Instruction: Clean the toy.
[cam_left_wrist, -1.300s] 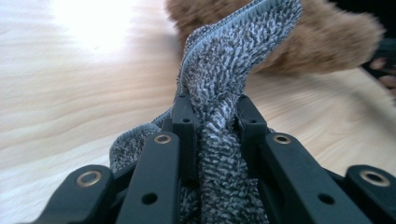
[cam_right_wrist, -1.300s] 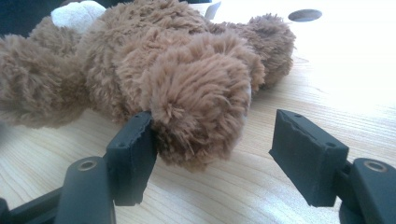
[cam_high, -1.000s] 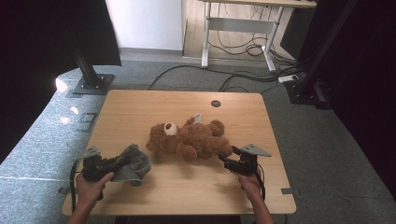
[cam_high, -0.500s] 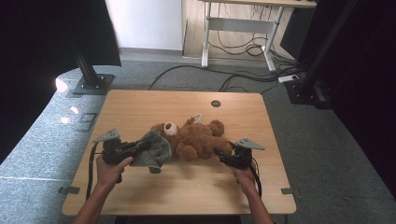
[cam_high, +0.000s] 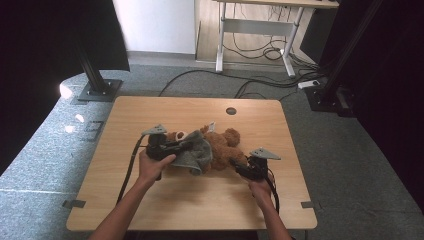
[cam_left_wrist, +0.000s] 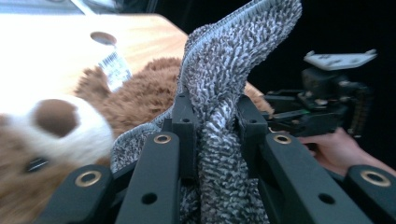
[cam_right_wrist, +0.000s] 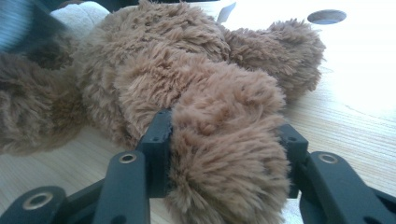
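We see the wooden table (cam_high: 150, 200) across mid-frame in the high view. Brown teddy bear (cam_high: 222, 147) lies at its centre. Grey towel (cam_high: 195, 152) sits just left of centre, draped over the bear's head end. Left gripper (cam_high: 187, 146) at centre-left is clamped on the towel, fabric bunched between its jaws. Right gripper (cam_high: 234, 162), right of centre: jaws have just been closing, bear's leg (cam_right_wrist: 229, 154) between them, pads pressing into the fur.
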